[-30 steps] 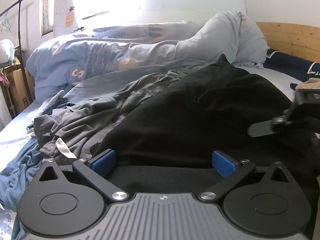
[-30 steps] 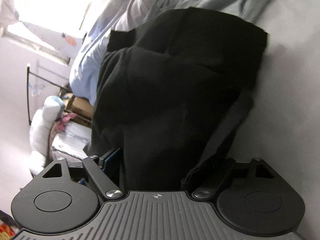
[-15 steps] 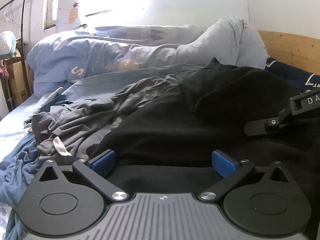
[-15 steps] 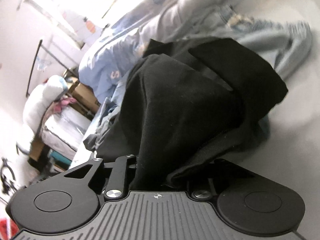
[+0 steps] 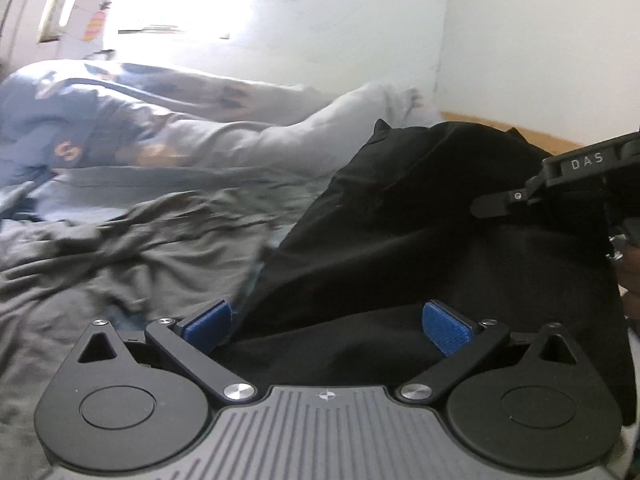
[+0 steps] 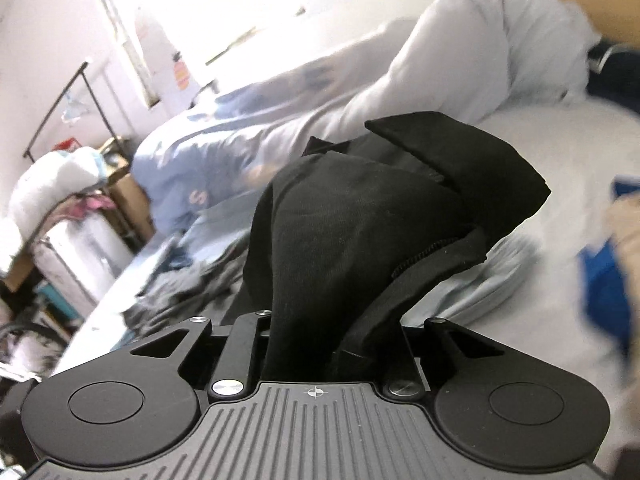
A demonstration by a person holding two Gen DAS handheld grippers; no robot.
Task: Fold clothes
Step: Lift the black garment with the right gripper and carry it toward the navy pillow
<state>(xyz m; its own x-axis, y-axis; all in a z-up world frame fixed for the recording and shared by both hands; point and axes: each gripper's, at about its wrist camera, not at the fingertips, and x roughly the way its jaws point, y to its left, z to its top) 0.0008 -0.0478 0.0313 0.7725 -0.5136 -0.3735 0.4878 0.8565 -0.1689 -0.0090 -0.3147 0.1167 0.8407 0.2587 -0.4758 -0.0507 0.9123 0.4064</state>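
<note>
A black garment (image 5: 420, 232) lies in a heap on the bed and is pulled up on its right side. My left gripper (image 5: 326, 326) stands open, its blue pads (image 5: 206, 322) wide apart with the garment's near edge lying between them. In the right wrist view my right gripper (image 6: 320, 332) is closing its jaws on a bunched fold of the black garment (image 6: 344, 216), which rises out of the fingers and hangs above the sheet. In the left wrist view, one finger of the right gripper (image 5: 500, 200) shows at the far right, above the cloth.
A crumpled grey garment (image 5: 120, 248) lies left of the black one. Behind it are a blue duvet (image 5: 100, 120), a pale pillow (image 6: 480, 48) and a wooden headboard (image 5: 500, 128). A clothes rack (image 6: 60, 112) and boxes stand beside the bed. A blurred blue thing (image 6: 604, 280) is at the right.
My right gripper went from open to pinched on the black garment, rose and rolled, lifting the cloth off the bed. My left gripper, still open, lifted and turned a little.
</note>
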